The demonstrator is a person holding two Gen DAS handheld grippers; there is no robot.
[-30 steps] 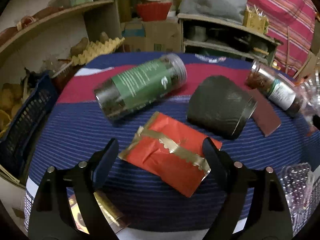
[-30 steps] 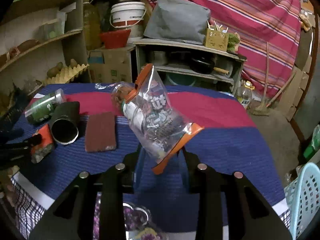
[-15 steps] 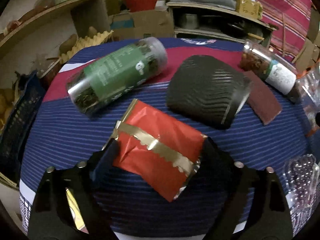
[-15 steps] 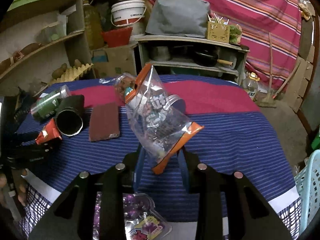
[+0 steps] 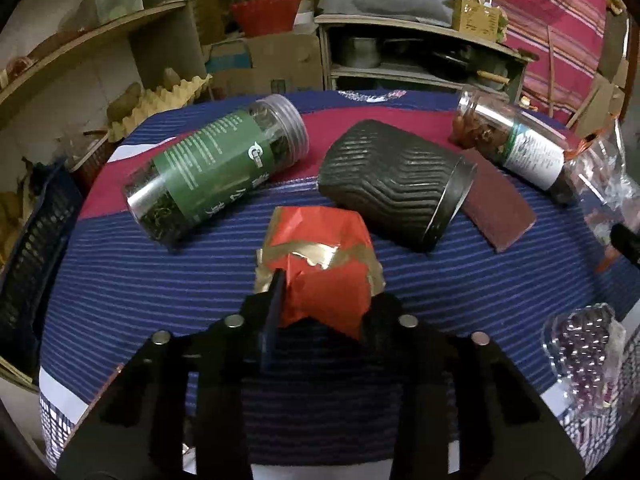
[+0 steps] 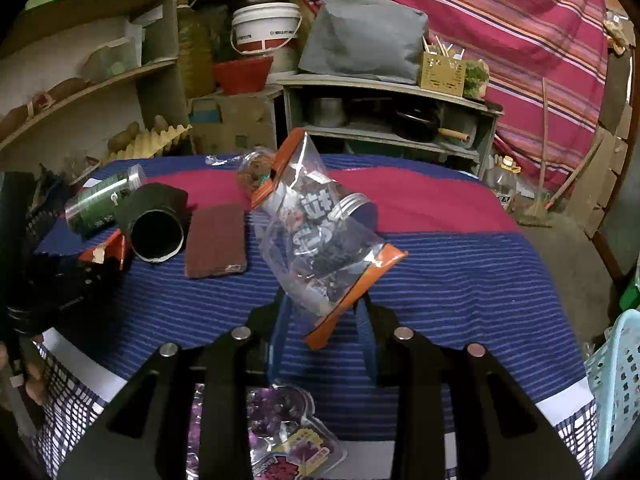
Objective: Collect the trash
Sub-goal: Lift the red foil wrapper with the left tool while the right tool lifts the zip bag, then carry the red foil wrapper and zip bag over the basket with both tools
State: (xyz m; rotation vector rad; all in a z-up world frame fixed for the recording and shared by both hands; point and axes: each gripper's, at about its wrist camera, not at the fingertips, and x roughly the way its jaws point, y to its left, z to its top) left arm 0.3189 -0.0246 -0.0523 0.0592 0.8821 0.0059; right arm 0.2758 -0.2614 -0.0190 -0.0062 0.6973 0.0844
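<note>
A red wrapper with a gold band [image 5: 320, 256] lies on the striped tablecloth [image 5: 140, 288], buckled into a hump. My left gripper [image 5: 325, 296] is closing its jaws on it, and both pads press its sides. The right wrist view shows the same wrapper [image 6: 106, 250] at the far left, in the left gripper [image 6: 80, 276]. My right gripper [image 6: 322, 312] is shut on the lower corner of a clear plastic bag with orange edges [image 6: 320, 240], held up above the table.
Behind the wrapper lie a green-labelled jar [image 5: 216, 172], a black ribbed cup [image 5: 396, 188], a brown pad [image 5: 496, 208] and a white-labelled jar [image 5: 516, 148]. A blister pack [image 6: 288, 440] sits at the near edge. A light blue basket [image 6: 616, 380] stands right of the table.
The left jaws came together from wide apart onto the red wrapper, which crumpled from flat into a hump. The right gripper kept still with the bag.
</note>
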